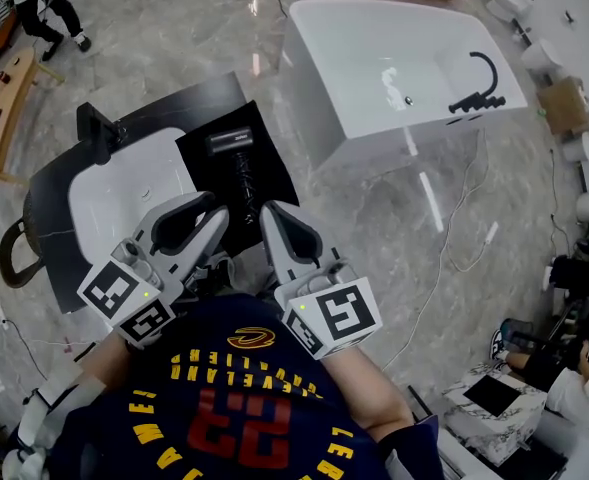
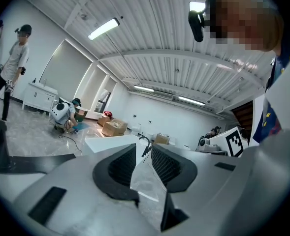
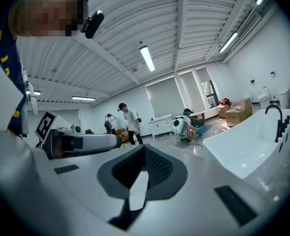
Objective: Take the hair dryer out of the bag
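Observation:
In the head view a black bag lies flat on the counter, right of the sink. On it rests a dark ribbed object with a grey end, apparently the hair dryer. Both grippers are held level near my chest, above the bag's near edge and touching nothing. My left gripper is open, with only floor showing through the gap between its jaws. My right gripper is shut with nothing in it, its tips meeting. In the gripper views the bag is hidden.
A white sink basin sits in a black countertop with a black faucet. A white bathtub with a black tap stands at the upper right. Cables lie on the marble floor. People stand in the distance.

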Action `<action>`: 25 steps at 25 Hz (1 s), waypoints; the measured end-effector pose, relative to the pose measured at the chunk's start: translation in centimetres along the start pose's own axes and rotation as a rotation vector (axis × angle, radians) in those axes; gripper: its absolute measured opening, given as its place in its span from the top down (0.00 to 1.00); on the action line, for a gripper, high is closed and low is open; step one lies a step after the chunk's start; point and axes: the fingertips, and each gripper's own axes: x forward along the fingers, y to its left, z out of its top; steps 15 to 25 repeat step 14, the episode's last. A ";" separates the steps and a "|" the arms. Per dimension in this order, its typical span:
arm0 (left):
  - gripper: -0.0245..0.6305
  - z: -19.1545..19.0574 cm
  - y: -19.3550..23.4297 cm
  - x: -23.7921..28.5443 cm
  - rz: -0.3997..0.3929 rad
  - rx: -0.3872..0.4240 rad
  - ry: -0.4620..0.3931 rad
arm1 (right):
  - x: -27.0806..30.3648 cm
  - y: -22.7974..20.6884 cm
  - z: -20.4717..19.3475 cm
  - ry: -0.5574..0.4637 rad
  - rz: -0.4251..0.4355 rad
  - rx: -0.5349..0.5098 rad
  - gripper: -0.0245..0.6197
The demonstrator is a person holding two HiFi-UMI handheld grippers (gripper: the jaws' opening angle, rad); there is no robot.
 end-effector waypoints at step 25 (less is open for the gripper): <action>0.81 -0.2 -0.2 -0.3 -0.006 -0.005 0.006 | -0.1 0.1 -0.5 0.023 -0.010 0.024 0.95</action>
